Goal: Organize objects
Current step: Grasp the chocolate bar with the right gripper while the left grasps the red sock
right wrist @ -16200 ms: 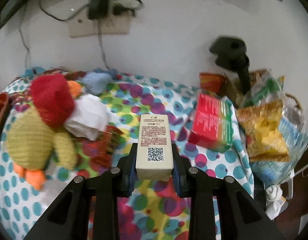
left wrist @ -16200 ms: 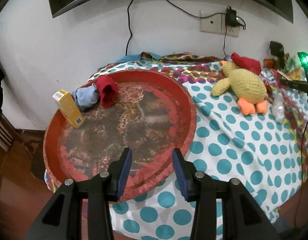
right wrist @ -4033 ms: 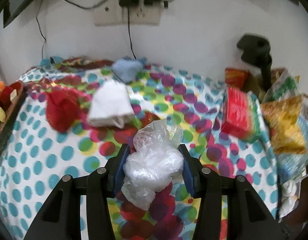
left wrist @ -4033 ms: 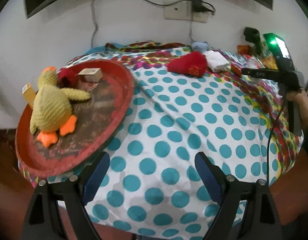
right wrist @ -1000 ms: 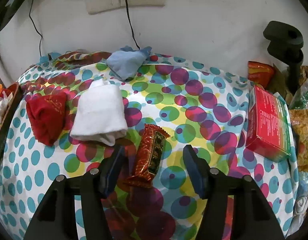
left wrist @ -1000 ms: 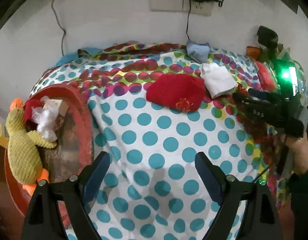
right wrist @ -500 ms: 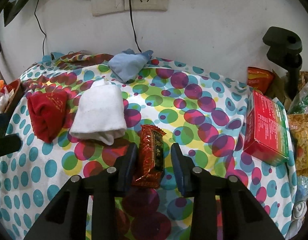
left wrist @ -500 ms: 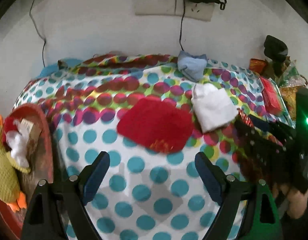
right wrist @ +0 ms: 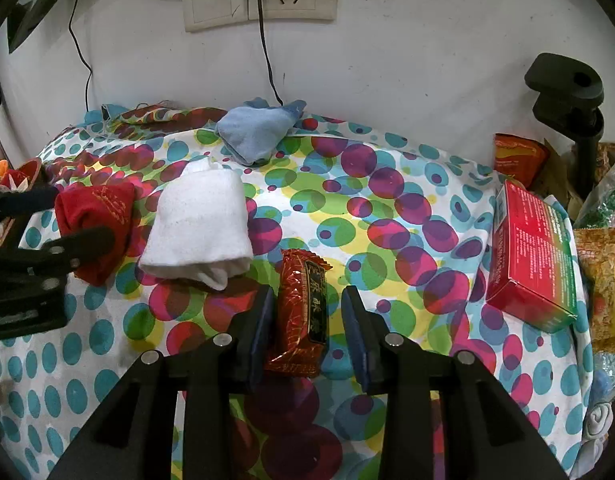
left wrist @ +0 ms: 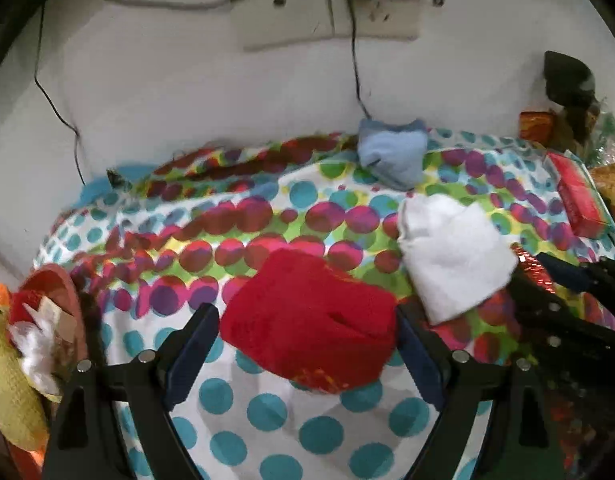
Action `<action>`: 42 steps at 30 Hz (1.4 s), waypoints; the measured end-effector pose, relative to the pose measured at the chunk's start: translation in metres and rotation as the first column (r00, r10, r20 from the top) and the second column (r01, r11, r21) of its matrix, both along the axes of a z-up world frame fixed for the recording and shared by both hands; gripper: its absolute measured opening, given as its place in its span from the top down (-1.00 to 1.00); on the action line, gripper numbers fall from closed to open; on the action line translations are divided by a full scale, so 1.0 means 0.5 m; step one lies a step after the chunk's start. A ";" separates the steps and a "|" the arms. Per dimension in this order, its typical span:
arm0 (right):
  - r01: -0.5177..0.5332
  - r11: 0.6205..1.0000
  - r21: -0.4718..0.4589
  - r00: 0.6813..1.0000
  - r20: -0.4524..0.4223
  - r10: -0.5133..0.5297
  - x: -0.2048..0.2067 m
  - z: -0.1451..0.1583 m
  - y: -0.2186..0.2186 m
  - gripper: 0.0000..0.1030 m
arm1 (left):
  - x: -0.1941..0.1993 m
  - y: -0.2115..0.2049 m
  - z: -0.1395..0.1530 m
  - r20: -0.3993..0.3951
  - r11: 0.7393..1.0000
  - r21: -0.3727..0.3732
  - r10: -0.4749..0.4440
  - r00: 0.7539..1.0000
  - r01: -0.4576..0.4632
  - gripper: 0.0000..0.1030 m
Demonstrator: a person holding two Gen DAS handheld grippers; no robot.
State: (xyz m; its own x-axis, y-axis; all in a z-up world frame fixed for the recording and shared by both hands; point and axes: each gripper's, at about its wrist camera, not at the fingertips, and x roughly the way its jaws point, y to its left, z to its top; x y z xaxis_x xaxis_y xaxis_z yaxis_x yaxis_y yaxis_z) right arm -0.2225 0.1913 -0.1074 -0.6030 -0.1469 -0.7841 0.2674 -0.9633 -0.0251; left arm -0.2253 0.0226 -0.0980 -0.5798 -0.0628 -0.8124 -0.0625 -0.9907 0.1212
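Observation:
My left gripper (left wrist: 307, 344) is open, its fingers on either side of a red folded sock (left wrist: 311, 320) lying on the dotted cloth. My right gripper (right wrist: 307, 324) is open around a red snack packet (right wrist: 301, 312); the pads stand just off its sides. A white folded sock (right wrist: 199, 228) lies between the two, also in the left wrist view (left wrist: 453, 256). A blue sock (right wrist: 255, 132) lies by the wall. The red tray (left wrist: 67, 300) at far left holds a yellow plush duck (left wrist: 7, 380) and a crumpled plastic bag (left wrist: 35, 348).
A red box (right wrist: 531, 248) and snack bags (right wrist: 603, 280) crowd the right edge, with a black clamp stand (right wrist: 567, 92) behind. Wall sockets with hanging cables (right wrist: 263, 4) are above the table. The left gripper's body (right wrist: 35, 264) shows at the left of the right wrist view.
My left gripper has moved forward and down so the red sock now sits between its fingers. My right gripper opened a little wider around the snack packet.

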 end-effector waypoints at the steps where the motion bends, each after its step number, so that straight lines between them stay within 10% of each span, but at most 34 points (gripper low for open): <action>1: 0.000 1.000 0.000 1.000 0.000 0.000 0.000 0.000 -0.001 0.35 | -0.005 -0.004 -0.011 0.012 1.000 0.006 0.005 1.000 -0.005 -0.74; 23: 0.010 1.000 0.004 1.000 0.001 -0.010 -0.003 0.003 0.002 0.34 | 0.003 -0.052 -0.060 -0.003 0.981 0.127 0.147 0.989 -0.146 -1.00; 27: 0.014 1.000 0.021 1.000 -0.006 -0.014 -0.002 0.005 -0.004 0.42 | 0.014 -0.034 -0.047 -0.046 0.989 0.118 0.092 0.995 -0.086 -0.18; 42: 0.004 1.000 0.017 1.000 -0.005 -0.004 0.000 0.009 -0.005 0.59 | 0.015 -0.027 -0.043 -0.057 0.990 0.126 0.072 0.996 -0.065 0.00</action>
